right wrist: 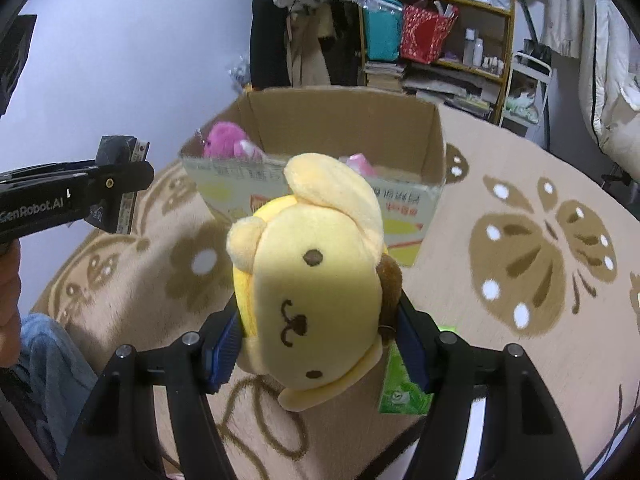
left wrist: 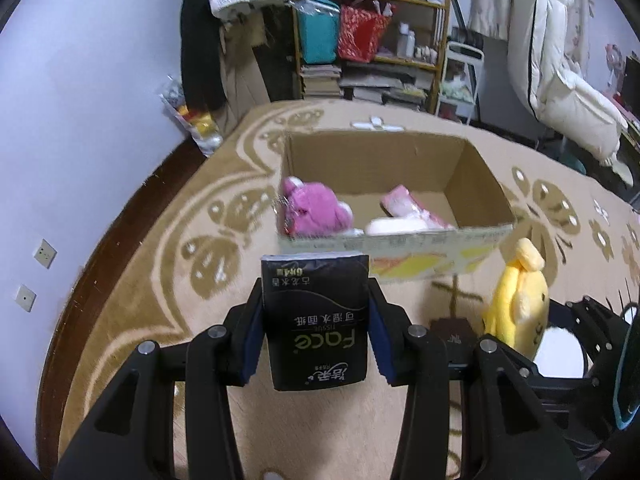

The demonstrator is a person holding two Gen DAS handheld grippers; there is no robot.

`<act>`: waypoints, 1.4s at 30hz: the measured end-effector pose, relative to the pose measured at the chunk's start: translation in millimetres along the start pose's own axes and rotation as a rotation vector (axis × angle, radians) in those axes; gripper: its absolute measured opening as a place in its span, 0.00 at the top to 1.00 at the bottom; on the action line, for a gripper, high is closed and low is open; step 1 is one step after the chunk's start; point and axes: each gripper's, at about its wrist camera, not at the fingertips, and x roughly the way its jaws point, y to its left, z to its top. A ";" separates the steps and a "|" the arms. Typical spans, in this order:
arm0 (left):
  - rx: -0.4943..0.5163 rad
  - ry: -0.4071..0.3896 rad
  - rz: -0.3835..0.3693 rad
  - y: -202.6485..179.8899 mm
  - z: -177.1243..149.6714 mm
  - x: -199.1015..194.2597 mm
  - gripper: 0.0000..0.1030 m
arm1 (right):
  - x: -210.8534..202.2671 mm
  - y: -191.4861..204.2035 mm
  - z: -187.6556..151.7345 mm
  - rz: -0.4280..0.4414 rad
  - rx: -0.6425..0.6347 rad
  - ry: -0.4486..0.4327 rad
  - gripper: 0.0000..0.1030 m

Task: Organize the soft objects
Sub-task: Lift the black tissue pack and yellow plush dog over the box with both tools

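Tissue pack [left wrist: 316, 320] pinched in left claw [left wrist: 316, 330]; yellow plush [right wrist: 312, 300] pinched in right claw [right wrist: 316, 344].

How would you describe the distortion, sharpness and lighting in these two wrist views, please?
Left wrist view: strong fisheye bending with dark corners; the black tissue pack is sharp, while the cardboard box looks slightly soft. Right wrist view: the same curvature; a shadow covers part of the yellow plush, and its upper part is lit.
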 end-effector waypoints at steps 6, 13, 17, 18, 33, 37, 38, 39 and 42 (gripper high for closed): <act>-0.036 -0.084 0.018 6.7 14.1 -16.8 0.57 | -16.7 -1.2 8.2 0.018 0.014 -0.070 0.31; -0.061 -0.152 0.037 12.2 28.3 -30.1 0.57 | -32.7 -5.0 20.7 0.020 0.031 -0.144 0.31; -0.075 -0.167 0.040 12.9 32.7 -29.8 0.57 | -34.7 -6.7 27.1 0.008 0.036 -0.172 0.31; -0.077 -0.172 0.042 11.9 32.3 -28.9 0.57 | -34.9 -7.3 28.9 0.007 0.037 -0.178 0.31; -0.072 -0.200 0.059 -5.0 50.1 -4.0 0.57 | -20.4 -24.9 60.2 0.007 0.097 -0.249 0.30; -0.055 -0.196 0.077 -8.9 55.2 9.0 0.57 | -11.9 -27.8 71.1 0.007 0.096 -0.262 0.30; -0.056 -0.194 0.077 -9.5 56.9 12.0 0.57 | -9.9 -28.4 74.1 0.004 0.094 -0.266 0.30; -0.057 -0.190 0.074 -10.0 58.9 15.4 0.57 | -8.2 -29.5 76.8 0.006 0.096 -0.270 0.30; -0.054 -0.184 0.076 -12.1 62.8 24.3 0.57 | -3.1 -32.6 86.0 0.011 0.107 -0.287 0.30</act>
